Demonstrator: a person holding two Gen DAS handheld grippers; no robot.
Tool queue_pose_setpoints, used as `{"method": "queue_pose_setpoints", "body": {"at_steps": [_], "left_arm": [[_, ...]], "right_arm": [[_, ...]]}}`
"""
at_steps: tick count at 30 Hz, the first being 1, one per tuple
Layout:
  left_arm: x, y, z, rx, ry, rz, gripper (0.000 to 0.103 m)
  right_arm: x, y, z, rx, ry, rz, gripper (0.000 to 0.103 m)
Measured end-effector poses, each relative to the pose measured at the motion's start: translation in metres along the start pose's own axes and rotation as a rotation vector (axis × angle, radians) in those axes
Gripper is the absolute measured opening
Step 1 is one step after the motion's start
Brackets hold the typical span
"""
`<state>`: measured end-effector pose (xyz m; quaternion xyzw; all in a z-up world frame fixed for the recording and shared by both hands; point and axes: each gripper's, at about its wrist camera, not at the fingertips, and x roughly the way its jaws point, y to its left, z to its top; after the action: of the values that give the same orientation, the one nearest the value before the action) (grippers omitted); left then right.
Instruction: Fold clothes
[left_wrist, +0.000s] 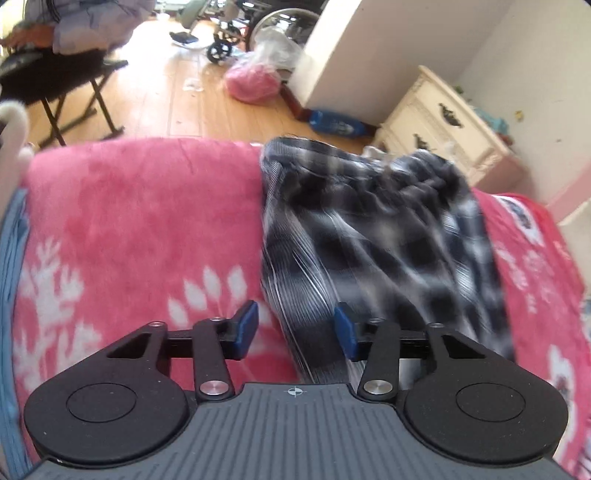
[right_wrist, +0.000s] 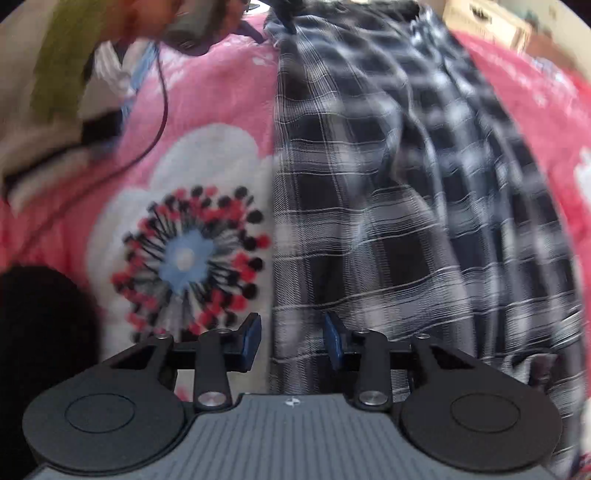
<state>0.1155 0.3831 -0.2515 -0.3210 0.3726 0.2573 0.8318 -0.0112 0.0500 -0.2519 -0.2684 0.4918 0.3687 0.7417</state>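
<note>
Left wrist view, garment: we see the black, white and grey checked cloth garment (left_wrist: 373, 243) lying rumpled from the middle of the frame toward the right, its left edge running down to the bottom centre.
Left wrist view, bedding: under it lies the pink fleece blanket with white leaf print (left_wrist: 129, 229), filling the left and the far right.
Left wrist view, tongs: our left gripper (left_wrist: 297, 330), black with blue pads, stands at a middling gap at bottom centre; the garment's left edge lies between the pads, yet we see a gap beside each, so no grip.
Left wrist view, room: a cream wooden dresser with dark handles (left_wrist: 443, 129) stands at upper right, a pink bundle in clear plastic (left_wrist: 255, 81) on the wooden floor (left_wrist: 166, 92) at upper centre, a black folding stool (left_wrist: 70, 88) at upper left.

Right wrist view, garment: the same checked cloth (right_wrist: 399, 184) fills the centre and right, blurred.
Right wrist view, bedding: a big white flower with blue centre and red and black dots (right_wrist: 184, 254) is printed on the blanket at left.
Right wrist view, tongs: our right gripper (right_wrist: 291, 339) is partly open at bottom centre, the cloth's straight left edge between the blue pads, unpinched.
Right wrist view, cable: a thin dark cord (right_wrist: 159, 110) curves at upper left.
</note>
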Motion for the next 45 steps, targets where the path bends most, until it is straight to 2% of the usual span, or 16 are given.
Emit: {"method": "queue_pose_setpoints", "body": {"at_steps": [2, 3, 5, 6, 11, 16, 18, 20, 22, 23, 29, 33, 36, 39, 42, 45], "left_arm": [[0.008, 0.000, 0.000, 0.008, 0.004, 0.015, 0.038], [0.010, -0.001, -0.001, 0.017, -0.007, 0.019, 0.029], [0.006, -0.001, -0.004, 0.049, -0.023, 0.014, 0.007], [0.003, 0.000, -0.004, 0.063, -0.024, 0.013, 0.004], [-0.024, -0.001, 0.006, 0.119, -0.078, 0.034, 0.003], [-0.018, 0.001, 0.008, 0.164, -0.068, 0.096, 0.003], [0.000, 0.001, 0.002, 0.186, -0.025, 0.137, 0.013], [0.000, 0.006, -0.002, 0.164, -0.040, 0.134, 0.016], [-0.010, 0.007, -0.004, 0.144, -0.047, 0.132, 0.030], [-0.018, 0.006, -0.003, 0.144, -0.047, 0.135, 0.040], [-0.073, 0.005, -0.010, 0.190, -0.088, 0.107, 0.053], [-0.106, 0.000, -0.042, 0.294, -0.003, -0.024, 0.057], [-0.121, -0.005, -0.080, 0.430, 0.084, -0.114, 0.057], [-0.128, -0.009, -0.117, 0.533, 0.142, -0.173, 0.057], [-0.124, -0.017, -0.144, 0.549, 0.154, -0.249, 0.057], [-0.115, -0.032, -0.155, 0.486, 0.114, -0.328, 0.057]], "right_arm": [[0.004, 0.009, -0.002, -0.029, 0.002, -0.039, 0.039], [0.007, 0.013, -0.003, -0.046, -0.003, -0.051, 0.037], [0.007, 0.016, -0.004, -0.046, -0.019, -0.055, 0.019], [0.003, 0.015, -0.003, -0.021, -0.023, -0.046, 0.002], [-0.023, 0.000, 0.004, 0.128, -0.057, 0.116, 0.002], [0.008, 0.008, 0.003, 0.161, 0.007, 0.198, 0.003], [0.014, 0.010, 0.005, 0.203, 0.024, 0.220, 0.006], [0.004, 0.008, 0.005, 0.230, 0.009, 0.271, 0.032], [-0.007, 0.003, 0.000, 0.291, -0.013, 0.343, 0.045], [-0.011, 0.000, -0.004, 0.320, -0.018, 0.383, 0.045], [-0.040, -0.011, -0.036, 0.518, -0.041, 0.549, 0.045], [-0.085, -0.046, -0.076, 0.678, -0.161, 0.480, 0.045], [-0.119, -0.087, -0.107, 0.800, -0.270, 0.227, 0.045], [-0.121, -0.124, -0.125, 0.884, -0.245, -0.057, 0.045], [-0.117, -0.155, -0.143, 0.998, -0.266, -0.209, 0.048], [-0.110, -0.138, -0.127, 0.844, -0.349, -0.270, 0.049]]}}
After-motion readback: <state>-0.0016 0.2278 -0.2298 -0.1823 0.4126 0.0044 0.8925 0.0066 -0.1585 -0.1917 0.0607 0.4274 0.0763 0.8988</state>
